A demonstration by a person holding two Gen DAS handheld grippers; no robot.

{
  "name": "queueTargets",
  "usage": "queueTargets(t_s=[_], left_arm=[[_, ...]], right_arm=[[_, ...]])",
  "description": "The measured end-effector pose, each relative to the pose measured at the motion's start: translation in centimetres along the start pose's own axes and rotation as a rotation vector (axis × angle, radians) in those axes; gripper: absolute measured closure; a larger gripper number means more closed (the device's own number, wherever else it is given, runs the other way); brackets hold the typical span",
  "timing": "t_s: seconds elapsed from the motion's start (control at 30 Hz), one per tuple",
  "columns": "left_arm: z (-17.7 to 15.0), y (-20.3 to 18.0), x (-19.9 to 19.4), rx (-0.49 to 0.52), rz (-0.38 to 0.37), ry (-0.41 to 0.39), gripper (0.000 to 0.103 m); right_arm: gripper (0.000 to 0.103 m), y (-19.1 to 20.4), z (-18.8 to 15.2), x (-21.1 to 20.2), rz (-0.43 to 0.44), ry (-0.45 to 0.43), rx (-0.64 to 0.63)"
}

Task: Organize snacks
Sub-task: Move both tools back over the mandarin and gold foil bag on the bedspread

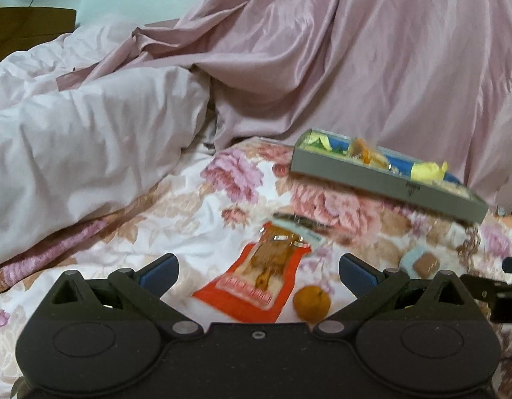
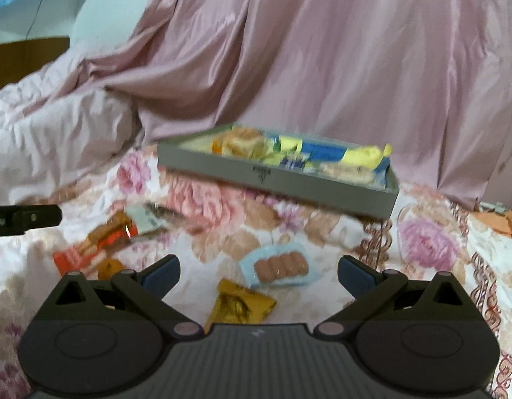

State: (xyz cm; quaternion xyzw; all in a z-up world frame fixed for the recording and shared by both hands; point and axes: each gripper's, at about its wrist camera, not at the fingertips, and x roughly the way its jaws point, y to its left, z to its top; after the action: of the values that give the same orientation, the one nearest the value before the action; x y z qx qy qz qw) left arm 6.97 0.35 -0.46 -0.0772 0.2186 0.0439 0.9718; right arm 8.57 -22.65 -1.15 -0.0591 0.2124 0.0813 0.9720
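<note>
Tongs: left gripper [image 1: 257,267], right gripper [image 2: 258,267] both wide, empty | snacks loose ahead | grey box [image 2: 282,179] beyond

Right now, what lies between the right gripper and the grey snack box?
In the right wrist view, a pale blue biscuit packet on the floral bedspread, between right gripper and grey box.

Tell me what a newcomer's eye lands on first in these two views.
First, the grey tray of bright yellow and blue snack packets, resting on the floral bedspread before a heap of pink bedding. Then the loose snacks nearer the open grippers: a red-orange packet and an orange fruit ahead of the left gripper, a blue pack of brown cookies ahead of the right gripper.
</note>
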Motion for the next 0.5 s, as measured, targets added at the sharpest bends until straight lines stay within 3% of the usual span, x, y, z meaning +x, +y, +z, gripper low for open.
queueTargets(t_s=[0.5], left_arm=[[-1.3, -0.9, 2.1, 0.145, -0.089, 0.128, 0.001]], right_arm=[[0.000, 1.6, -1.6, 4.1, 0.102, 0.288, -0.023]])
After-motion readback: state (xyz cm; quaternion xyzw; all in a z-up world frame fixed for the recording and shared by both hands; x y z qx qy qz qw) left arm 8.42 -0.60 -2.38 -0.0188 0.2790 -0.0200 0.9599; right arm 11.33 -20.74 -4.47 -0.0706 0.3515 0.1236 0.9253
